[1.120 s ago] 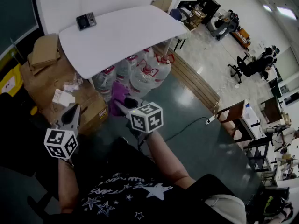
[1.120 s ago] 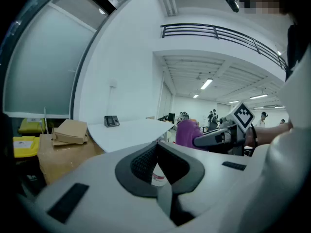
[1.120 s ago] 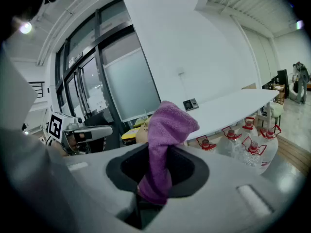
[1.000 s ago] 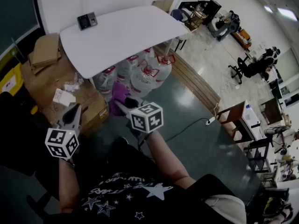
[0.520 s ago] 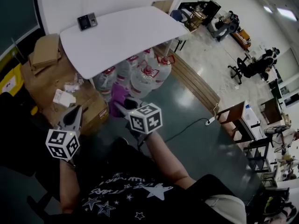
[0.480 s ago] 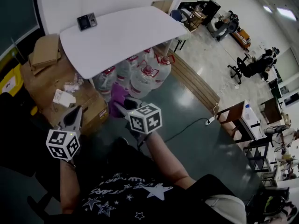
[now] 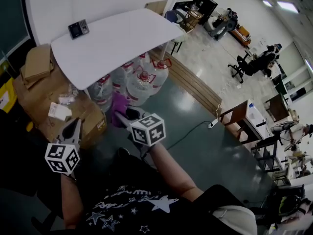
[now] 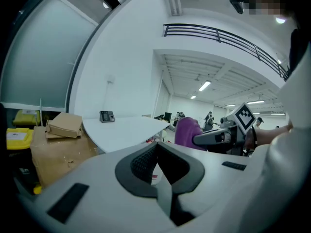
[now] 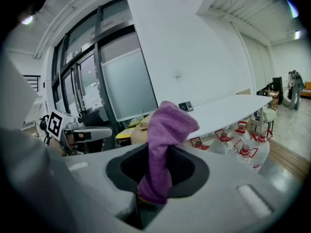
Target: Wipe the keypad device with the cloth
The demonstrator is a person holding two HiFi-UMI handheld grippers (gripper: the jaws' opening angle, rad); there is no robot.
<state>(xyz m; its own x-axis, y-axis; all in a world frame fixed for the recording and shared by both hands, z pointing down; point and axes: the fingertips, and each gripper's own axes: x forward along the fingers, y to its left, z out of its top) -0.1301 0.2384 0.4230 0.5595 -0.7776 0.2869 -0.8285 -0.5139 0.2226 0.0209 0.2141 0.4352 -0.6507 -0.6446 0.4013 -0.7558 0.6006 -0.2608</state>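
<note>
The keypad device (image 7: 78, 29) is a small dark box at the far left corner of the white table (image 7: 122, 35), well ahead of both grippers. It also shows small in the left gripper view as the keypad device (image 8: 107, 116) and in the right gripper view as the keypad device (image 9: 185, 106). My right gripper (image 7: 123, 115) is shut on a purple cloth (image 7: 119, 104), which stands up out of the jaws as the cloth (image 9: 165, 135). My left gripper (image 7: 76, 124) is shut with nothing in it, held low to the left, short of the table.
Several large water bottles (image 7: 139, 80) stand under the table's near edge. Cardboard boxes (image 7: 36, 67) with papers are piled to the left of it. A power cable (image 7: 210, 125) lies on the green floor, and desks, chairs and people fill the right.
The head view has swung, so the table and keypad device sit further left and up in the picture. Both grippers keep the same pose, and the cloth stays in the right one.
</note>
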